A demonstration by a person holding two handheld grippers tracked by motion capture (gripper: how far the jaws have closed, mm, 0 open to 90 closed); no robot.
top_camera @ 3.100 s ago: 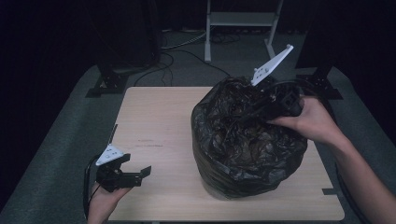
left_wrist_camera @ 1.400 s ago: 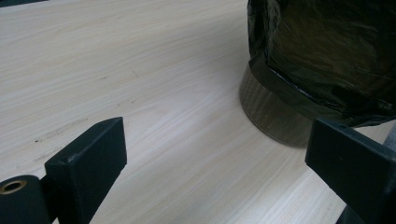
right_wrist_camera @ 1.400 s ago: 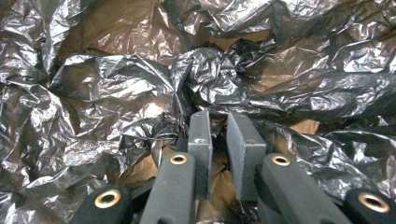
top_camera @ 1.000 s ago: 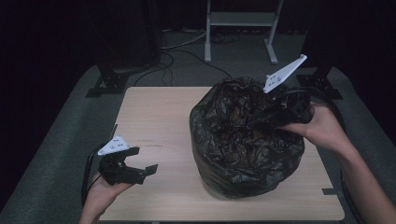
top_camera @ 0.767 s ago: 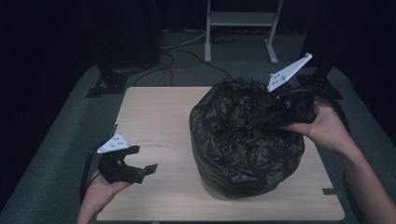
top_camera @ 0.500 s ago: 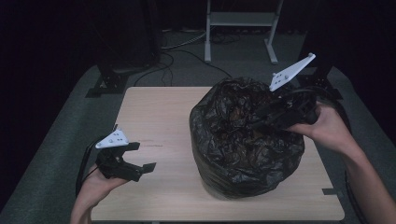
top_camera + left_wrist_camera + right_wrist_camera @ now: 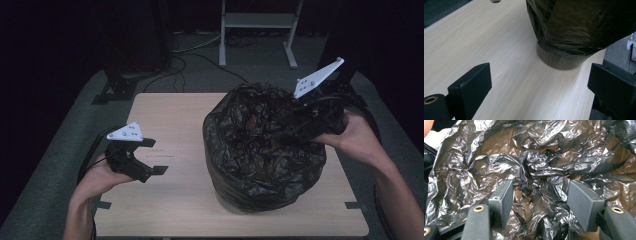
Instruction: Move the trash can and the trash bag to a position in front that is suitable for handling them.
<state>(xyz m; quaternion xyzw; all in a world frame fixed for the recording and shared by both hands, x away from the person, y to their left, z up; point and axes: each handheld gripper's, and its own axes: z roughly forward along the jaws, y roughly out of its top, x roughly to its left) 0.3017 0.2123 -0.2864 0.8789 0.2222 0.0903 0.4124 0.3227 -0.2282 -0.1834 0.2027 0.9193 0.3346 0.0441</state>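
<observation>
**A:** Where's the bag sitting for you?

**B:** Your black plastic bag (image 7: 262,160) lines a round bin (image 7: 560,61) that stands on the right half of the counter (image 7: 170,120). The film billows out over the rim and hangs down the sides, so you see just the bin's bare foot below it in the left gripper view. Inside, the plastic lies in crumpled folds.

**A:** And my right gripper?

**B:** Your right gripper (image 7: 292,125) is at the bag's far right rim, pointing in over the mouth. Its fingers have just been opening and now stand wide; in the right gripper view, crinkled film lies between and beneath them, but the pads (image 7: 502,197) do not press on it.

**A:** The left one?

**B:** Your left gripper (image 7: 152,167) hangs over the counter's left side, well apart from the bag, aimed toward the bin's base. Its fingers (image 7: 472,83) are spread wide with only bare wood between them.
</observation>
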